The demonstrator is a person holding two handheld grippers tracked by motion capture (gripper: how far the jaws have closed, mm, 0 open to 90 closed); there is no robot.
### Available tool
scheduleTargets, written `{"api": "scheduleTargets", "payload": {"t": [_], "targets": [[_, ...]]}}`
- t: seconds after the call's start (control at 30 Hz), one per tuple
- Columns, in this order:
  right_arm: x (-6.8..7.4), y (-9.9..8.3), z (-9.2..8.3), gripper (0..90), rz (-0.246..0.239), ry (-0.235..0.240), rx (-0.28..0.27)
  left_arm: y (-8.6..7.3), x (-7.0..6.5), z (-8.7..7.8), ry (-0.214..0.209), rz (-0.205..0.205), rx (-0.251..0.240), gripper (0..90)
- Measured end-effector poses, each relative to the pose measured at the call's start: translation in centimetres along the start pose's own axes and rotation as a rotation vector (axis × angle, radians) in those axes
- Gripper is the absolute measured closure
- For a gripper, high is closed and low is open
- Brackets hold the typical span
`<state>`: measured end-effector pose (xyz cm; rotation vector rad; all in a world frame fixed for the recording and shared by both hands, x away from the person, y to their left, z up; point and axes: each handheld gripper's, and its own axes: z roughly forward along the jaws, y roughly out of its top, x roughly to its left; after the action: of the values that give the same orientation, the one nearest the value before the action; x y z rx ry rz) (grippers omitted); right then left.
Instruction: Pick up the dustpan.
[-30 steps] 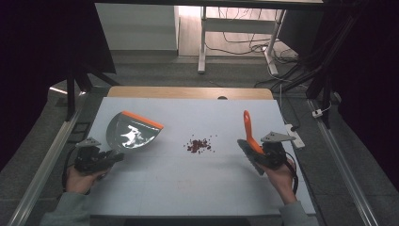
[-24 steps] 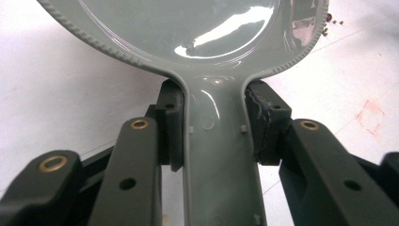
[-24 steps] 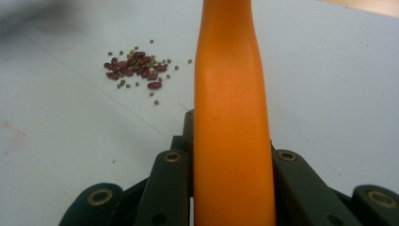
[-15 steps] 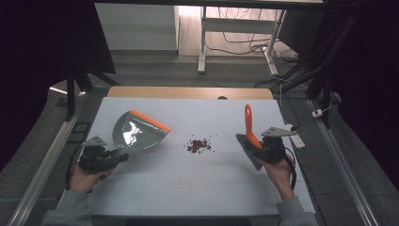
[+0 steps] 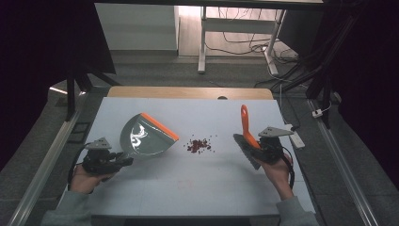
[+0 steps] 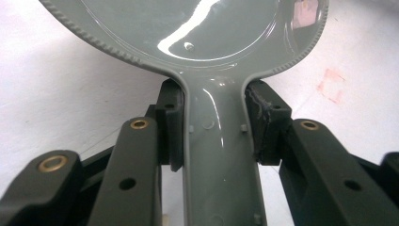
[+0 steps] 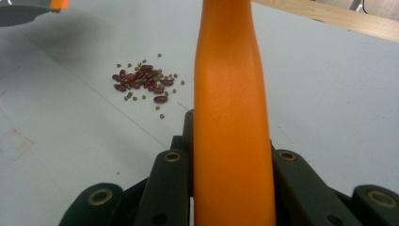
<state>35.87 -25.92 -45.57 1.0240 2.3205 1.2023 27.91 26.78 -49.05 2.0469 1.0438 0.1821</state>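
A grey dustpan (image 5: 146, 136) with an orange front lip hangs tilted over the left of the white table (image 5: 197, 197). My left gripper (image 5: 123, 161) is shut on its handle; in the left gripper view the pads clamp the handle neck (image 6: 214, 155) on both sides just below the dustpan's bowl (image 6: 207, 28). A small pile of red and green beans (image 5: 199, 145) lies mid-table between the two tools. To the right, my right gripper (image 5: 258, 147) is shut on a brush with an orange handle (image 5: 244, 123) that points up and away. The handle (image 7: 230, 94) rises between the jaws, with the beans (image 7: 141, 81) ahead on the left.
A wooden strip (image 5: 188, 92) runs along the table's far edge. A white strip-shaped device (image 5: 296, 137) lies at the right edge near the brush. Metal rails flank the table. A faint pink mark (image 5: 184, 183) sits on the near middle of the table.
The left hand has carried the dustpan a little to the right, nearer the beans. The right hand and the brush have kept still.
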Motion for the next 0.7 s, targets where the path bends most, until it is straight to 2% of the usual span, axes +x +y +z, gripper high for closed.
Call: {"api": "scheduleTargets", "payload": {"t": [0.23, 0.6, 0.7], "targets": [[0.0, 0.0, 0.1, 76.6, -0.007, 0.003, 0.002, 0.3, -0.8, 0.4, -0.052, 0.064, 0.042, 61.2], [0.2, 0.0, 0.3, 76.6, -0.014, 0.009, 0.007, 0.5, -2.0, 1.5, -0.101, 0.131, 0.118, 61.1], [0.3, 0.0, 0.5, 76.6, -0.013, 0.011, 0.01, 0.5, -2.2, 1.7, -0.111, 0.135, 0.128, 61.1]]}}
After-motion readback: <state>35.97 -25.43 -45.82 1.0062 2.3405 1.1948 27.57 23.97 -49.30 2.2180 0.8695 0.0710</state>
